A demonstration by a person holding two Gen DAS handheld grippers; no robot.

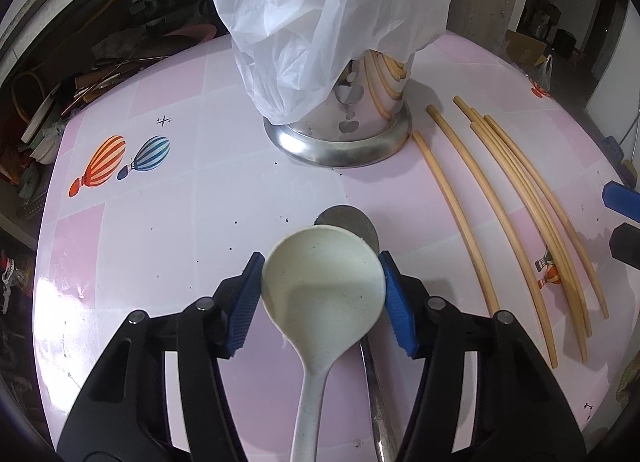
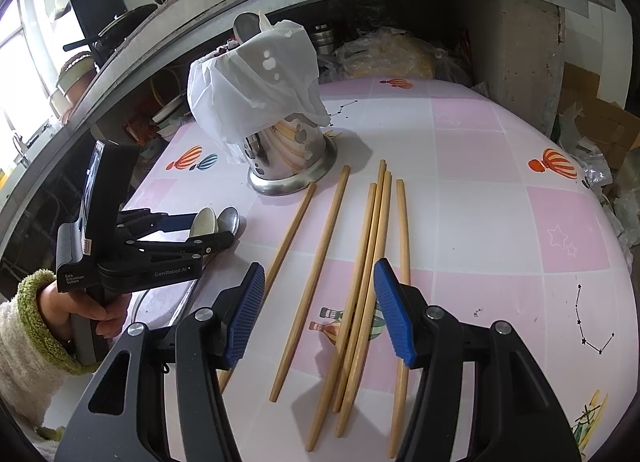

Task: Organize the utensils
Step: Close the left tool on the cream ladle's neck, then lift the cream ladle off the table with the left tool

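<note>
My left gripper (image 1: 321,258) is shut on the bowl of a white spoon (image 1: 324,286), with a blue pad pressed on each side. A metal spoon (image 1: 352,222) lies under it on the table. Straight ahead stands a steel utensil holder (image 1: 352,122) with a white plastic bag (image 1: 320,14) draped over its top. Several wooden chopsticks (image 1: 500,214) lie loose to the right. In the right wrist view my right gripper (image 2: 320,274) hovers open above those chopsticks (image 2: 368,282), touching none. The left gripper (image 2: 208,230) with the white spoon (image 2: 204,220) shows at the left there.
The table wears a pink and white checked cloth (image 2: 480,150) with balloon prints. A person's hand in a fuzzy sleeve (image 2: 32,326) holds the left gripper. Shelves with pots and clutter run behind the table, and bags and a cardboard box (image 2: 592,118) sit at the right.
</note>
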